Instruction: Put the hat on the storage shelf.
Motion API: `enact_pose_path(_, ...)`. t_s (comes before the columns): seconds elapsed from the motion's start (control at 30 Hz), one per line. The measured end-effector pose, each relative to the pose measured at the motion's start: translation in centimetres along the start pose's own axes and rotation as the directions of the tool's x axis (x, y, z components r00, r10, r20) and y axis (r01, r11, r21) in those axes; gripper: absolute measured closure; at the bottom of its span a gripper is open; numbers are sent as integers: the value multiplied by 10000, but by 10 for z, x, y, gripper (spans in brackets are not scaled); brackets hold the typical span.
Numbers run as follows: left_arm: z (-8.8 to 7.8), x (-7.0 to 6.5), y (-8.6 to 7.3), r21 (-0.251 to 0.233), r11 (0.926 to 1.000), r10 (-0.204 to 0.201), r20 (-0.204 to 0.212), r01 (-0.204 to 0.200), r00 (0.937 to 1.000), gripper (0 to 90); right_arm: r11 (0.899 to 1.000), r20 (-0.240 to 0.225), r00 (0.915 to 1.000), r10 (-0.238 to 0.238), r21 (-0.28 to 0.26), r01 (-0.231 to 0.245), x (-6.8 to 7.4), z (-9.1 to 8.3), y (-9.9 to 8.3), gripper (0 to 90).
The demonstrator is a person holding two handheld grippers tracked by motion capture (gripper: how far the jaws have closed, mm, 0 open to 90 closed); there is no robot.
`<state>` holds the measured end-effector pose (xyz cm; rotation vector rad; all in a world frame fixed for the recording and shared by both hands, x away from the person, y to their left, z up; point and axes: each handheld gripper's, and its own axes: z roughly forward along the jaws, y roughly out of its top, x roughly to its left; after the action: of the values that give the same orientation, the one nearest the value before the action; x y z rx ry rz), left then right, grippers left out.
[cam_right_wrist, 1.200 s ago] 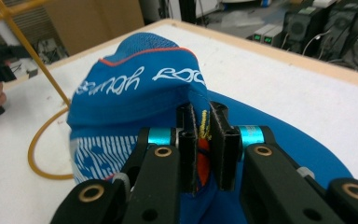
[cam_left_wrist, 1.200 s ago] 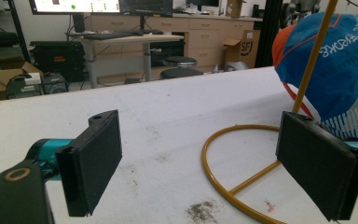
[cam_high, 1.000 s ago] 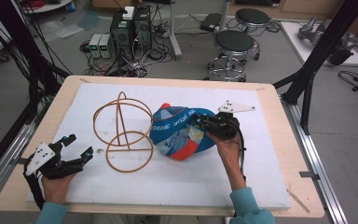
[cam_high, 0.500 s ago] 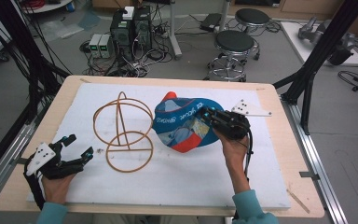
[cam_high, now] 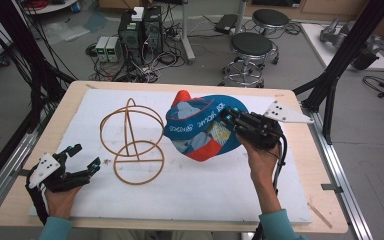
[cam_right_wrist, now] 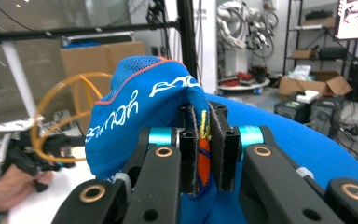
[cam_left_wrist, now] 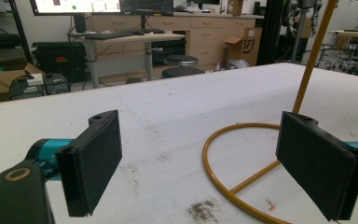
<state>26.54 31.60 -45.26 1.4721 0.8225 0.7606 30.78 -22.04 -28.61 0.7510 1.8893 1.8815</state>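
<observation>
Overhead, high view: blue cap [cam_high: 200, 131] at frame centre, lifted off white mat [cam_high: 200, 195], pinched at edge by right gripper [cam_high: 228, 116]; wire stand [cam_high: 132, 142] just left of it; left gripper [cam_high: 84, 157] at lower left, jaws apart, holding nothing.

Left gripper view: both pads wide apart, stand's base ring between them at lower right.

Right gripper view: jaws clamped tight on cap fabric, frame centre. Likely light, soft, floppy; grip on stiffer brim or seam should hold better.

Right gripper [cam_high: 228, 116], clamped on cap [cam_high: 200, 130], has lifted it off the table, further from the wire stand [cam_high: 132, 142].
</observation>
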Motion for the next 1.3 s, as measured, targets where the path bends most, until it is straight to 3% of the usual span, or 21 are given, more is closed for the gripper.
enact_pose_path(0.2, 1, 0, 0, 0, 10000, 1, -5, -1, 10000, 147, 9996, -428, 9991, 21, -263, -32, 9, -2, 9, 833)
enact_pose_path(0.43, 0, 0, 0, 22, 10000, -53, -11, 53, 10000, 146, 9990, -1029, 9946, 145, -397, -187, 20, 10, 15, 833)
enact_pose_path(0.8, 0, 1, 0, -25, 9999, -100, 16, 100, 9999, 146, 9987, -1919, 9814, -24, -509, -75, 45, 33, 28, 834)
enact_pose_path(1.0, 0, 1, 0, -44, 9999, -115, 11, 115, 9999, 146, 9977, -2438, 9693, -329, -657, 174, 63, 46, 40, 833)
enact_pose_path(1.3, 0, 1, 0, -33, 9999, -146, 12, 146, 9999, 147, 9981, -2741, 9611, -342, -587, 188, 76, 63, 45, 833)
